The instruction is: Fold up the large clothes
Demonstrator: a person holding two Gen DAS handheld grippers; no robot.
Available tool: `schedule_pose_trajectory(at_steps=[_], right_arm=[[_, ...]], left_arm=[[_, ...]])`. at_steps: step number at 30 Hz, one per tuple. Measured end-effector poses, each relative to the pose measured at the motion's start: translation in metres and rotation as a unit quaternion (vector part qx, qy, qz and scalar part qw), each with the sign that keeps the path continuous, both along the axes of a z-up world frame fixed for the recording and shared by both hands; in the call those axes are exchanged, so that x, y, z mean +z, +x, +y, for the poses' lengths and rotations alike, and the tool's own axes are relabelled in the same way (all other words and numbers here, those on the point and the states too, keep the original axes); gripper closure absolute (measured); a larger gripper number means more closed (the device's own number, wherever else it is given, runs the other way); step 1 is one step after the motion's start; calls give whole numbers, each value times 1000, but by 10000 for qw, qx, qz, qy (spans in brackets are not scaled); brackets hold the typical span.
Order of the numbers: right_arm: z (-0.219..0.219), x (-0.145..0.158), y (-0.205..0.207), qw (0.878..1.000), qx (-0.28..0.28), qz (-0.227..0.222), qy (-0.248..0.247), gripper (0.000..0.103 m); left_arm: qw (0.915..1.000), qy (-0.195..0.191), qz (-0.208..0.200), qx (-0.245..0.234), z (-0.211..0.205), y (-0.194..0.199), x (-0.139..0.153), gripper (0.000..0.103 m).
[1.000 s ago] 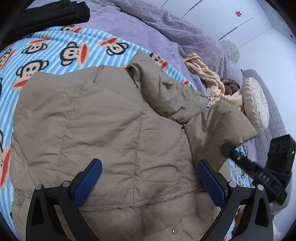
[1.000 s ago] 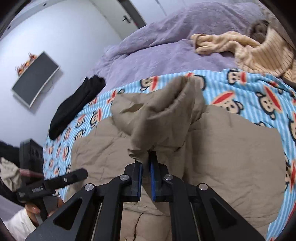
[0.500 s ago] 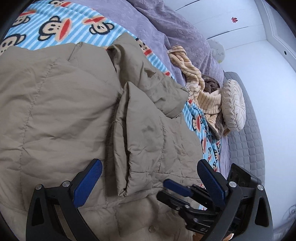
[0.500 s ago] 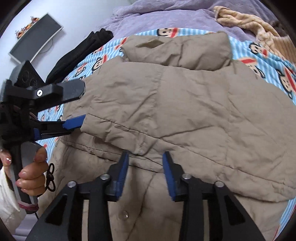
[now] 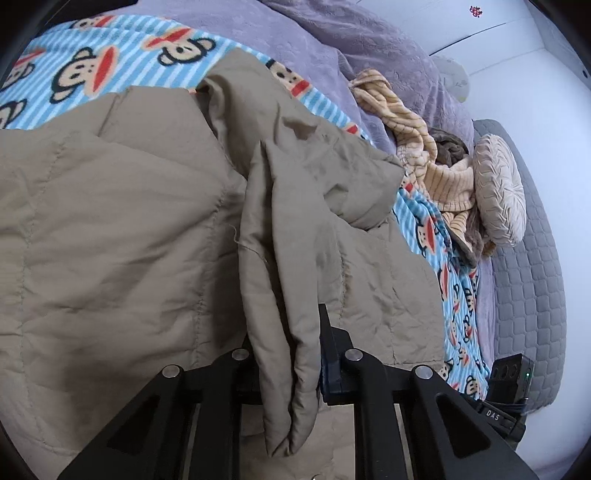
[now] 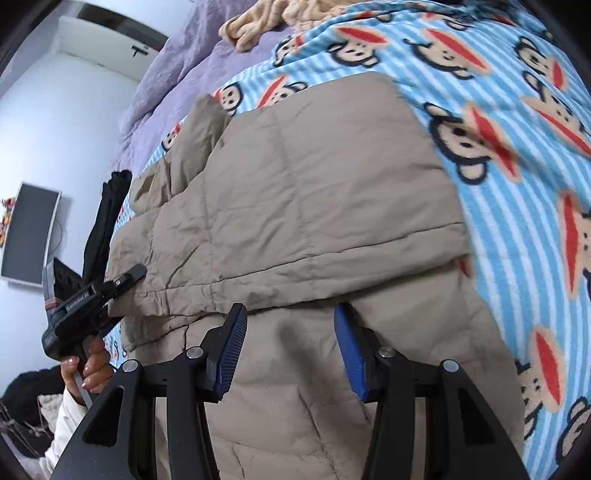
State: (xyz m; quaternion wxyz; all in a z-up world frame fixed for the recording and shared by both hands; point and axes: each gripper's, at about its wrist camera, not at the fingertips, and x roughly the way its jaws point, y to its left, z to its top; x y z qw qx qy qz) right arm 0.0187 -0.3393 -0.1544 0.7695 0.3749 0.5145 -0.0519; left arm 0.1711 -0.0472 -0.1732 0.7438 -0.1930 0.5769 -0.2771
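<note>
A tan quilted jacket (image 5: 110, 240) lies spread on a blue striped monkey-print blanket (image 5: 110, 55). My left gripper (image 5: 286, 354) is shut on a thick fold of the jacket's folded-over side, and the fabric hangs down between its fingers. In the right wrist view the same jacket (image 6: 314, 192) has one side folded across its body. My right gripper (image 6: 291, 347) hovers open just over the jacket's lower part, with nothing between its blue pads (image 6: 232, 343). The left gripper (image 6: 123, 295), held by a hand (image 6: 88, 365), clamps the jacket's left edge.
A purple duvet (image 5: 295, 33) covers the far side of the bed. A beige striped knit (image 5: 424, 155) and a round cushion (image 5: 498, 188) lie at the right on a grey quilted mattress (image 5: 528, 295). A black garment (image 6: 107, 221) lies at the blanket's left edge, and a screen (image 6: 29, 232) hangs on the wall.
My left gripper went from open to shut on the jacket's fold. My right gripper let go of the jacket, opened wider and pulled back over its lower part.
</note>
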Motion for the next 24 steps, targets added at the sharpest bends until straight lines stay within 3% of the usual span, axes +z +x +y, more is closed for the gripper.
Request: schedule_pose_trajectory(at_steps=[4,11,13,18,24], right_arm=[[-20,-6,-11,9988,-406,-68,269,50],[-47,-15,2,9937,-934,-320,522,51],[-53,-11,8,9937,-985,-384,381,89],[-57,-14,28,9964,-794,-122,-283,92],[-66,-35,22,9958,-912,16,-113,92]], left_arm=[[9993,238,-255,145,25,-15,8,89],[9977,632,-195,169,46,-29,-11,89],[9967,755,-258,158,46,-31,-14,89],[9951,922,-362,75,35,-30,-19,89],[9927,1107,-434,173,31,-31,-16,89]])
